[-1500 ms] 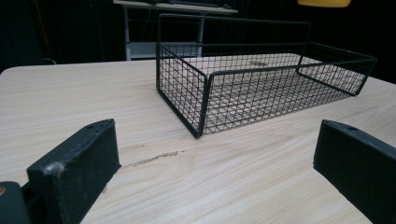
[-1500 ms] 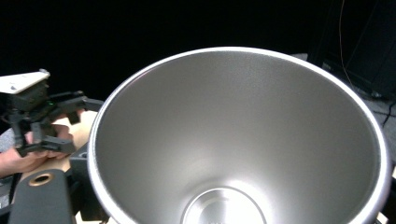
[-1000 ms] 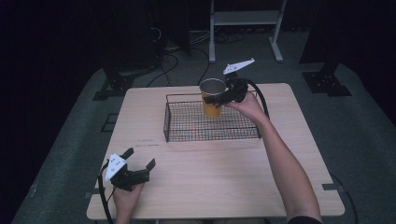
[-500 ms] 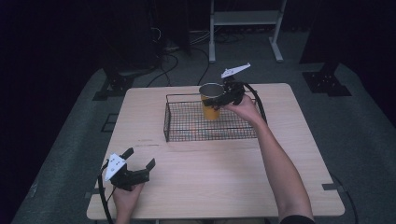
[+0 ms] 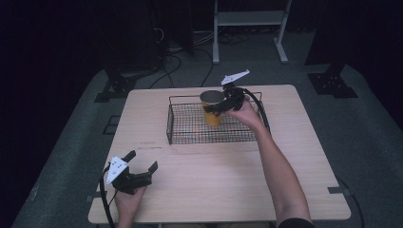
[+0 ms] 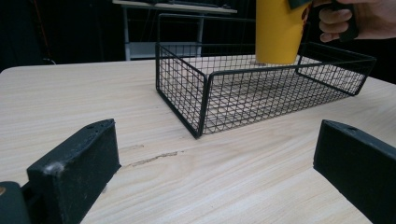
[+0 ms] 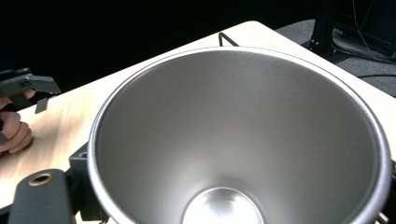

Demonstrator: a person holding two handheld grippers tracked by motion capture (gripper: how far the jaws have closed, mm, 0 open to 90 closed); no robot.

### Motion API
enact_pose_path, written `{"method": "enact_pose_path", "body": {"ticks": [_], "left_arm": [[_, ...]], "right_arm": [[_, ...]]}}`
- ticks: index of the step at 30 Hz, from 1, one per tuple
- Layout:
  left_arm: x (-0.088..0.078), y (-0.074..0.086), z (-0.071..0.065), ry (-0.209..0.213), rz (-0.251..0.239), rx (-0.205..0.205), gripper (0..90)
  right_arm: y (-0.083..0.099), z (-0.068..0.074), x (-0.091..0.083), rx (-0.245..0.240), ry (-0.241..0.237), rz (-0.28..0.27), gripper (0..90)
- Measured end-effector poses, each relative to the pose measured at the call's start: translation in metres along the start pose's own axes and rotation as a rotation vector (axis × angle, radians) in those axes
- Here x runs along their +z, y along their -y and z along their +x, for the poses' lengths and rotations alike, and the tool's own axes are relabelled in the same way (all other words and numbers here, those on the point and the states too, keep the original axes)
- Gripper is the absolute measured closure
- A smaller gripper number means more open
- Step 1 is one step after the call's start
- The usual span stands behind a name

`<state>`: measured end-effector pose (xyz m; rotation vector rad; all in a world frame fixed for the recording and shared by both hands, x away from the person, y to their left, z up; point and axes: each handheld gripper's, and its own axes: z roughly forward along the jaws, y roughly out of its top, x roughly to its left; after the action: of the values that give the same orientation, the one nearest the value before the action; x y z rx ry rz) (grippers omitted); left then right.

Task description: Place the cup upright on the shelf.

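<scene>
Your left hand-held gripper [image 5: 142, 164] sat at the near left corner of the worktop [image 5: 223, 190], low over the wood, with its two black jaws spread wide and nothing between them (in the left gripper view bare wood grain showed across the whole gap). Your left hand [image 5: 127, 199] gripped it from behind, and its cable curled off the worktop's near edge.

Ahead of that gripper and to its right lay the black wire basket [image 6: 196, 93], a shallow rectangular tray resting flat on the worktop, well apart from the open jaws.

Beyond it, your right hand-held gripper [image 5: 219, 107] was clenched on the yellow cup [image 5: 212, 114], one jaw on each side of the cup near its rim. The cup stood upright inside the basket's outline, toward the far side, with its base raised just above the mesh floor as seen from the left gripper view. Your right hand [image 5: 247, 113] held the gripper from the cup's right. In the right gripper view you looked straight down into the cup's silver metal inside [image 7: 238, 140], which held nothing.
</scene>
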<state>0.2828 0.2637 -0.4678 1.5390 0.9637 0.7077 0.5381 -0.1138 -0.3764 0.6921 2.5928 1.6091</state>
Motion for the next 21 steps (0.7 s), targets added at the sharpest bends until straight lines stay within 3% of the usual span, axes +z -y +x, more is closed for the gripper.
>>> {"method": "enact_pose_path", "body": {"ticks": [5,12,21], "left_arm": [[0.000,0.000,0.000,0.001,-0.001,-0.001,0.0],[0.000,0.000,0.000,-0.001,0.000,0.001,0.0],[0.000,0.000,0.000,-0.001,-0.003,-0.003,0.0]], "right_arm": [[0.011,-0.004,0.002,-0.014,0.034,-0.004,12.6],[0.021,-0.013,0.005,0.013,0.044,0.051,12.6],[0.028,-0.016,0.012,-0.003,0.065,0.109,12.5]]}}
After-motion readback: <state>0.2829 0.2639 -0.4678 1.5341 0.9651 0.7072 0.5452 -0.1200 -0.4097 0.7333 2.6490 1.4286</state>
